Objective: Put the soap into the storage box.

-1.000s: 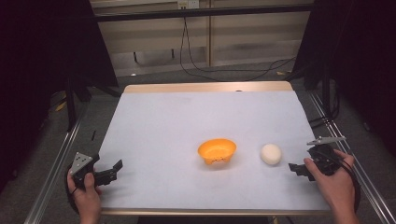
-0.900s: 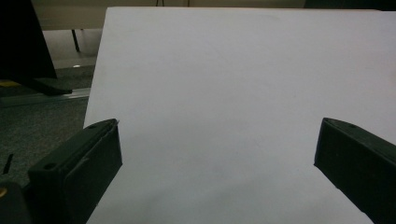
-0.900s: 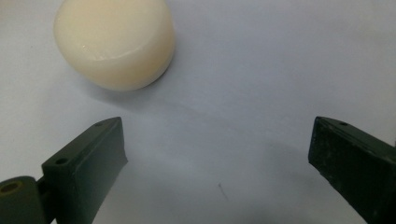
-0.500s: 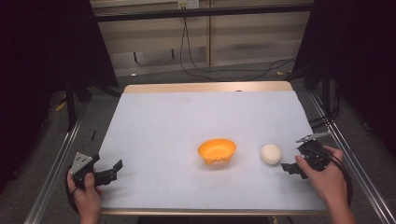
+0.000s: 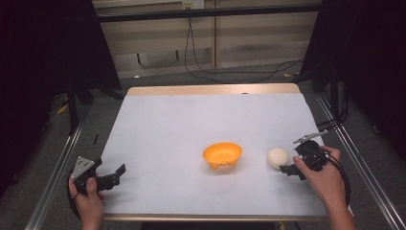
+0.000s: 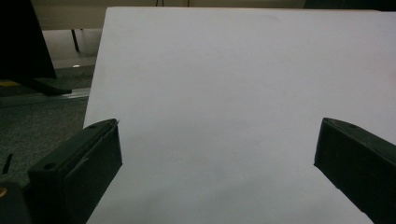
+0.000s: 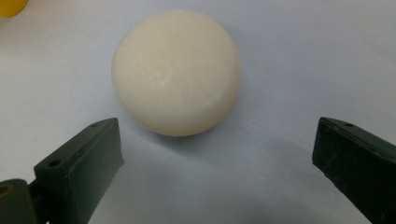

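Observation:
A cream-white ball (image 5: 277, 157) lies on the white table (image 5: 191, 124), just right of an orange bowl (image 5: 222, 155). My right gripper (image 5: 287, 168) is open right beside the ball, on its right. In the right gripper view the ball (image 7: 177, 72) sits just beyond the spread jaws of that gripper (image 7: 219, 163), a little left of centre, untouched. My left gripper (image 5: 117, 175) rests open near the table's front left corner, held by a hand. Its own view shows the left gripper (image 6: 219, 163) with wide jaws over bare white table (image 6: 233, 84).
A corner of the orange bowl (image 7: 11, 7) peeks in at the top left of the right gripper view. Metal rails (image 5: 52, 177) run along both sides of the table. Cables (image 5: 230, 72) lie on the floor behind it. Dark curtains stand at left and right.
My right gripper has moved left toward the ball and now sits right next to it. The left gripper, the bowl and the ball have stayed put.

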`<act>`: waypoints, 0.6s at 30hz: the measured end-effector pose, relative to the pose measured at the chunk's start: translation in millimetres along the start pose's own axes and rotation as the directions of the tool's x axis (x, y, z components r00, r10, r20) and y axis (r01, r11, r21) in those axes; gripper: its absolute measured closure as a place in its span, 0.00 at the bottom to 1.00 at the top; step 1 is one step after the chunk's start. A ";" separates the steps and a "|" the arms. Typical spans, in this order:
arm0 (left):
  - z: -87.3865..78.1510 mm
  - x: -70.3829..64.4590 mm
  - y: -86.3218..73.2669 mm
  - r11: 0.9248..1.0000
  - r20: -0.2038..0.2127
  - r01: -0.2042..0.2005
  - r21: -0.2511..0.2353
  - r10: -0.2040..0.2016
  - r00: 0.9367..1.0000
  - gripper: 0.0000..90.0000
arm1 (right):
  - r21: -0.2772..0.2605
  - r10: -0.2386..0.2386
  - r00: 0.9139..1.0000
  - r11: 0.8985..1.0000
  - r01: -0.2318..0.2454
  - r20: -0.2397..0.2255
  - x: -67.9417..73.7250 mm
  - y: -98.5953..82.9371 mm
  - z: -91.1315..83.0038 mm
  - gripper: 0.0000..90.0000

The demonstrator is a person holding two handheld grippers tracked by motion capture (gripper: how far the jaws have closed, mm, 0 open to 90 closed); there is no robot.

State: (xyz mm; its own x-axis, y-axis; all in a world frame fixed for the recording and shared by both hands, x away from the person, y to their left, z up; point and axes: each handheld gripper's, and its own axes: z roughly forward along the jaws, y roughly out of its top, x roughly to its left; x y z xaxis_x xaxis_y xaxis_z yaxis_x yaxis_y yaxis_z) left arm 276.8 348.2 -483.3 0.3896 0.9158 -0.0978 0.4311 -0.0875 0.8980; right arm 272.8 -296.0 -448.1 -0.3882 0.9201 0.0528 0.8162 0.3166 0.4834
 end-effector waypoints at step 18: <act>0.0 0.4 0.1 1.000 0.001 0.001 0.002 -0.001 1.000 0.01 | 0.003 0.004 0.999 1.000 -0.004 -0.033 12.5 20.6 14.4 0.09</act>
State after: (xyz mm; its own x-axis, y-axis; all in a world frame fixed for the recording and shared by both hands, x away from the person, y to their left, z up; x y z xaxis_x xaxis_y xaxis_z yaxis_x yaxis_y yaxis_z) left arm 277.1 348.5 -483.3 0.3895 0.9156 -0.0994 0.4332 -0.0868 0.8971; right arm 290.9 -274.6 -450.0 -0.3987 0.9133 0.0834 0.8190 0.3137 0.4804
